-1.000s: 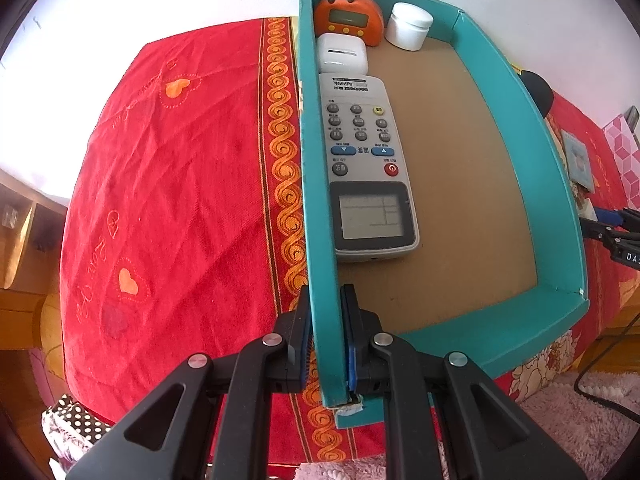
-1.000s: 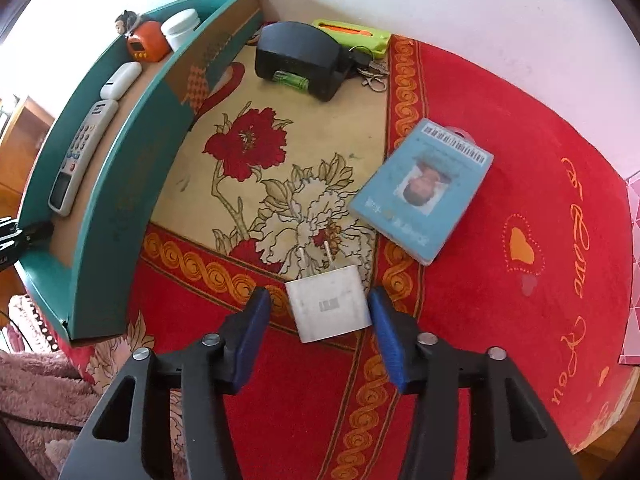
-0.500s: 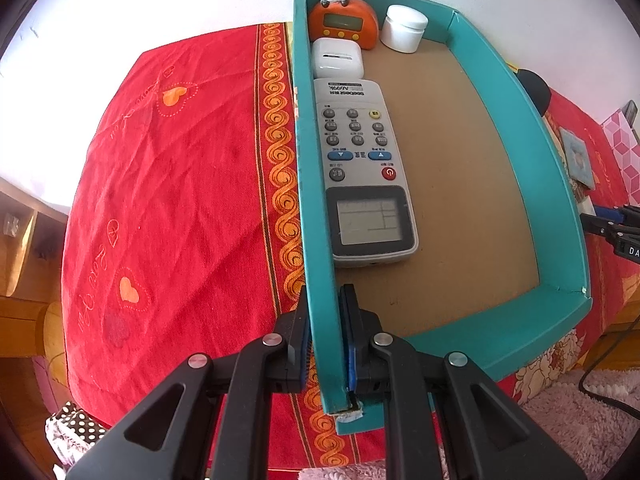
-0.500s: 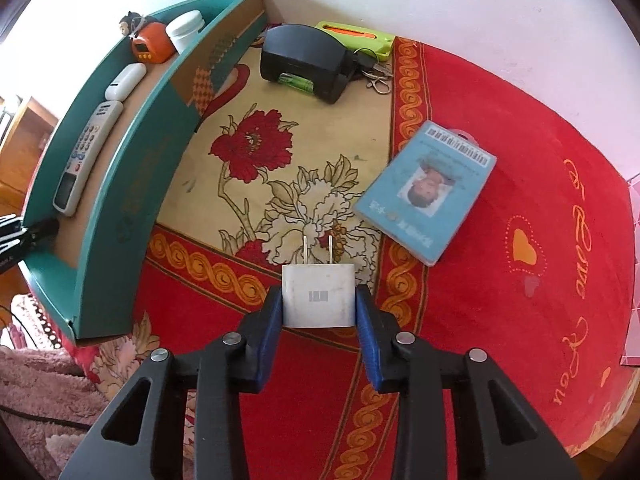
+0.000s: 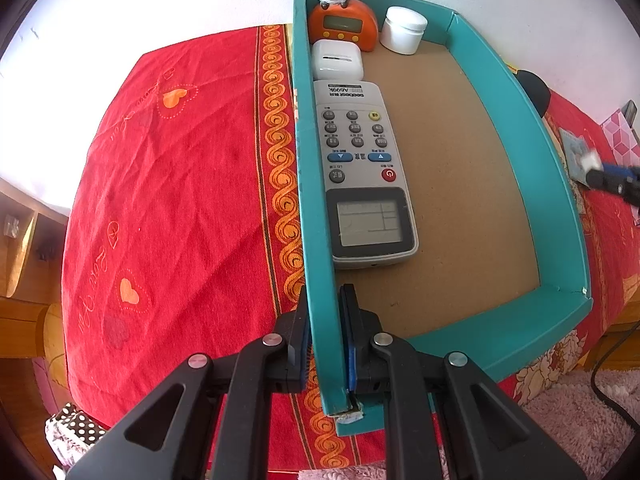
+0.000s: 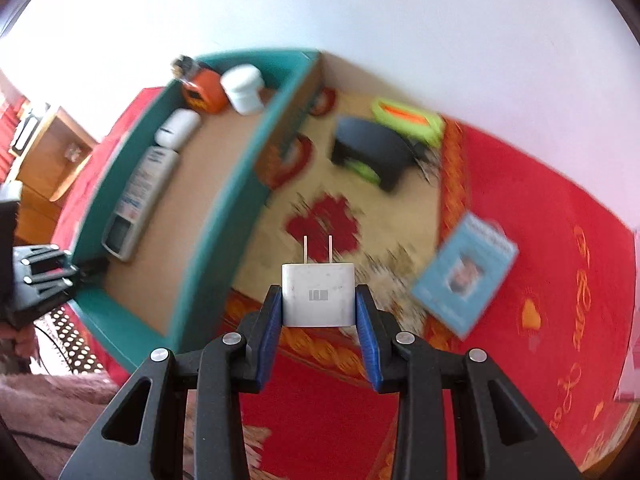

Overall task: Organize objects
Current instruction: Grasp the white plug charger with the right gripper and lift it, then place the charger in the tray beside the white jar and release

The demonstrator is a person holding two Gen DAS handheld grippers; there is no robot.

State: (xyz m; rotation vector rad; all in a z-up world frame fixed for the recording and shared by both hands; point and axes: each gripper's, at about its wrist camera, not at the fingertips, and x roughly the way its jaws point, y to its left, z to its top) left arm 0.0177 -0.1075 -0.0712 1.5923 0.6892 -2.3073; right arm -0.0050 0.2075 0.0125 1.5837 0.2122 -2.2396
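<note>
Right wrist view: right gripper (image 6: 319, 308) clamped on charger (image 6: 319, 295), white rounded block, two metal prongs forward; jaws closed onto it within last second, charger now lifted off red cloth (image 6: 540, 240). Left gripper (image 5: 325, 334) kept pinched on teal tray (image 5: 560, 216) wall. Cardboard-floored tray holds remote (image 5: 362, 172), white case (image 5: 337, 60), orange clock (image 5: 342, 26), white jar (image 5: 402, 30).

White plug (image 6: 319, 295) now gripped, airborne.

The teal tray's (image 5: 532, 128) right half lies bare; the remote (image 5: 360, 168) lines its left wall.
</note>
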